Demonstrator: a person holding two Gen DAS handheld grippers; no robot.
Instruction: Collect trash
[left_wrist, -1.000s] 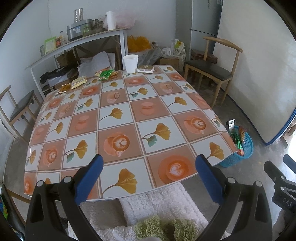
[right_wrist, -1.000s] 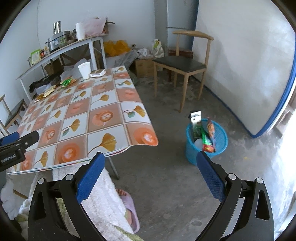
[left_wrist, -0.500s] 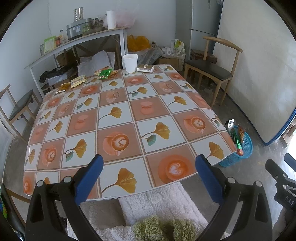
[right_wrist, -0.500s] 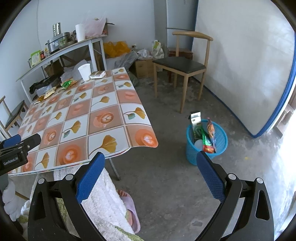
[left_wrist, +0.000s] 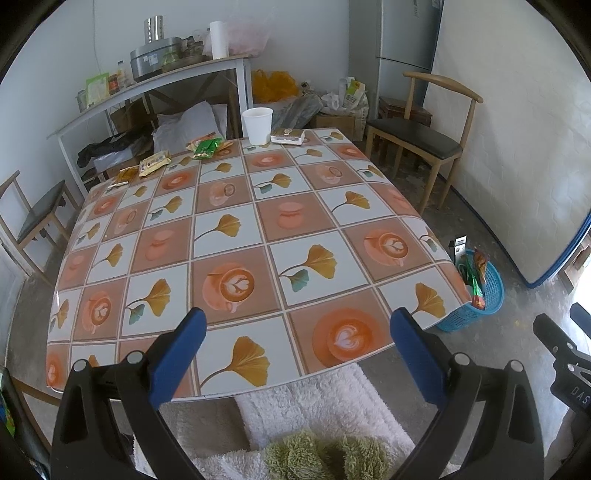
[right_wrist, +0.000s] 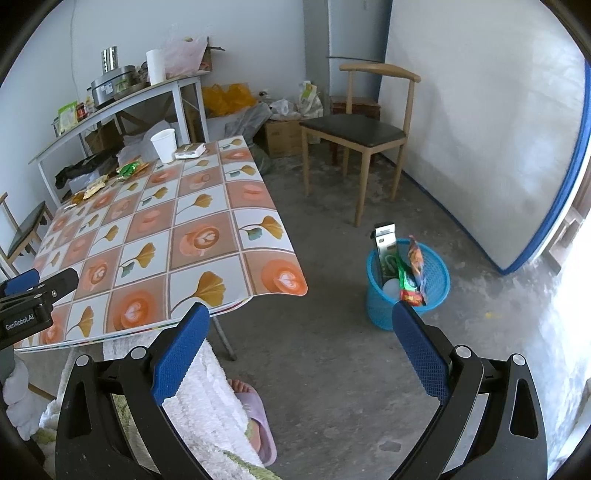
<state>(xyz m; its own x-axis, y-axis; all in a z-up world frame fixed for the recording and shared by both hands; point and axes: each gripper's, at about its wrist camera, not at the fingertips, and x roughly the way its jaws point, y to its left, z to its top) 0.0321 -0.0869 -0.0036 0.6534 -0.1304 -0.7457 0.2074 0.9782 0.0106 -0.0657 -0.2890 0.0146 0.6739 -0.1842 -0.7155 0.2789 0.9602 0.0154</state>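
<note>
The surface (left_wrist: 236, 236), covered in glossy ginkgo-and-coffee patterned oilcloth, carries a white paper cup (left_wrist: 257, 125), a flat white box (left_wrist: 288, 136), a green wrapper (left_wrist: 207, 147) and yellow snack packets (left_wrist: 154, 162) along its far edge.

Cup (left_wrist: 257, 125) and flat box (left_wrist: 288, 136) sit at the table's (left_wrist: 236, 236) upper edge, wrappers (left_wrist: 177, 157) trailing left; basket (left_wrist: 484, 291) on the floor, lower right.
</note>
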